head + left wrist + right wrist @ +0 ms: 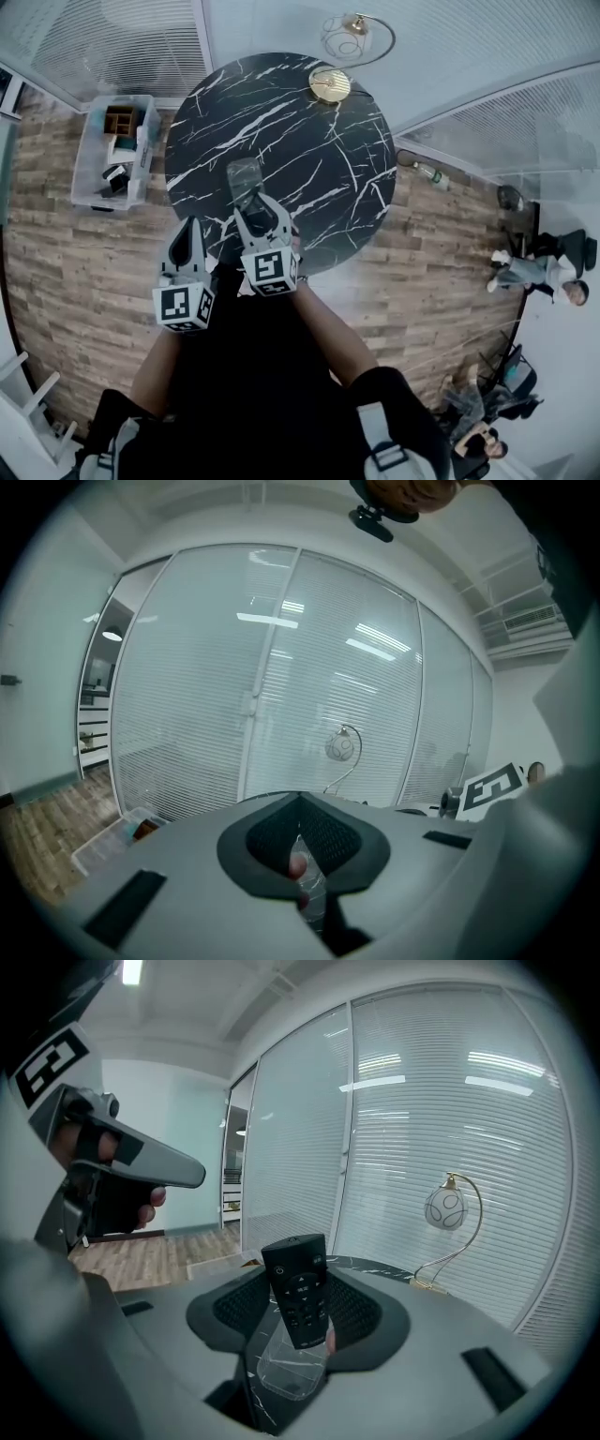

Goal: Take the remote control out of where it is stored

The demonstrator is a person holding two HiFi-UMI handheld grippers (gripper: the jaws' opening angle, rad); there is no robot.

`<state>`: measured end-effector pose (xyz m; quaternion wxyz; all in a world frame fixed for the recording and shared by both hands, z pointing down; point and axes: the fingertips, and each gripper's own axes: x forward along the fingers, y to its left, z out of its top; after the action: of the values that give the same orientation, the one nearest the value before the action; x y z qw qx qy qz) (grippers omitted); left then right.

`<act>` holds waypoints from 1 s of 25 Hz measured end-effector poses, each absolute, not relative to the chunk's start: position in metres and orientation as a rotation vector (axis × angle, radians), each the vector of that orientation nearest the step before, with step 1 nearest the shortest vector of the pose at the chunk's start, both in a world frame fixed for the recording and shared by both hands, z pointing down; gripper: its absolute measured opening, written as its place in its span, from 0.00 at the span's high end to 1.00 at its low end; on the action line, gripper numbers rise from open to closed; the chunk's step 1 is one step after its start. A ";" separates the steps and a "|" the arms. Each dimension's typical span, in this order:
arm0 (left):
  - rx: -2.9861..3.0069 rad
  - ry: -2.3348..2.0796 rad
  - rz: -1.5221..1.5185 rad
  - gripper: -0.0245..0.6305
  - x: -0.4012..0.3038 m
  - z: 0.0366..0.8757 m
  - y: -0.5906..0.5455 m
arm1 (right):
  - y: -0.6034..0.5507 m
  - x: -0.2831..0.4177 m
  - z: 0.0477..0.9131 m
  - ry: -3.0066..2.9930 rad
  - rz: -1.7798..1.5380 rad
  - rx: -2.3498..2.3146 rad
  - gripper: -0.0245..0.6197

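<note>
Clamping the remote control (298,1290) upright, right tongs (261,212) are hovering over clear holder (285,1372) on the counter (314,141); left tongs (300,808) are sitting closed.

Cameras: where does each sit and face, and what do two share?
Head view: on the person's head, looking down at table, left gripper, right gripper, forearms.
Left gripper view: rides that gripper, faces blinds past shut jaws.
Right gripper view: rides that gripper, faces remote control in its jaws; left hand shows.
Shared: both gripper views show the lamp.
</note>
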<state>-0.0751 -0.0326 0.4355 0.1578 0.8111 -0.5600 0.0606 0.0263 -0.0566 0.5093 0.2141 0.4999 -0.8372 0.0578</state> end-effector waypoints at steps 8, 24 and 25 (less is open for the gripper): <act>2.365 -1.583 0.161 0.95 -0.073 0.427 -0.038 | -0.060 0.027 0.475 -2.356 0.135 1.467 0.67; 2.425 -1.596 0.111 0.95 -0.075 0.405 -0.063 | -0.075 0.032 0.412 -2.410 0.017 1.600 0.67; 2.427 -1.597 0.106 0.95 -0.075 0.404 -0.064 | -0.075 0.032 0.408 -2.415 0.009 1.610 0.67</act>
<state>-0.0749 -0.0637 0.4040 0.1172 0.8291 -0.5455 0.0363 0.0318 -0.0752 0.4078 0.1190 0.5508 -0.8261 0.0029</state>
